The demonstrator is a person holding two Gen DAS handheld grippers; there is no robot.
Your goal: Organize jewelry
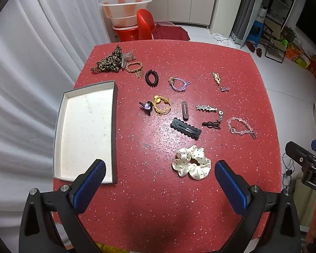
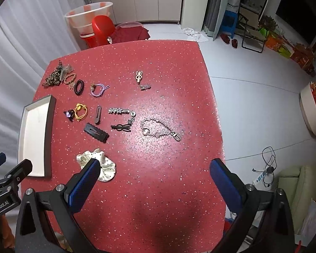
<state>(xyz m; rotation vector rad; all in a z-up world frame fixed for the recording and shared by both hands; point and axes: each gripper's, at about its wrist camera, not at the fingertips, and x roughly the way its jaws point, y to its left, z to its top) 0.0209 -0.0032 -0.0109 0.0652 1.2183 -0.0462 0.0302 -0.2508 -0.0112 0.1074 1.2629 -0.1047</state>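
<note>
Hair accessories and jewelry lie scattered on a red speckled table (image 1: 149, 210). An empty white tray with grey walls (image 1: 86, 130) sits at the left. A cream polka-dot scrunchie (image 1: 191, 162) lies nearest, between my left gripper's (image 1: 160, 181) open fingers and a little ahead of them. Farther off lie a black scalloped clip (image 1: 185, 128), a beaded bracelet (image 2: 158, 129), a star clip (image 1: 206, 108), a yellow hair tie (image 1: 162, 105), a purple hair tie (image 1: 179, 83) and a black coil tie (image 1: 150, 78). My right gripper (image 2: 154, 176) hangs open above the table's near part, holding nothing.
A leopard scrunchie (image 1: 109, 62) and a braided tie (image 1: 134, 67) lie at the far left corner. A rabbit-shaped clip (image 2: 139, 76) lies mid-table. Beyond the table stand a red chair (image 1: 145, 24) and stacked plastic basins (image 1: 124, 10). A white curtain (image 1: 31, 73) hangs on the left.
</note>
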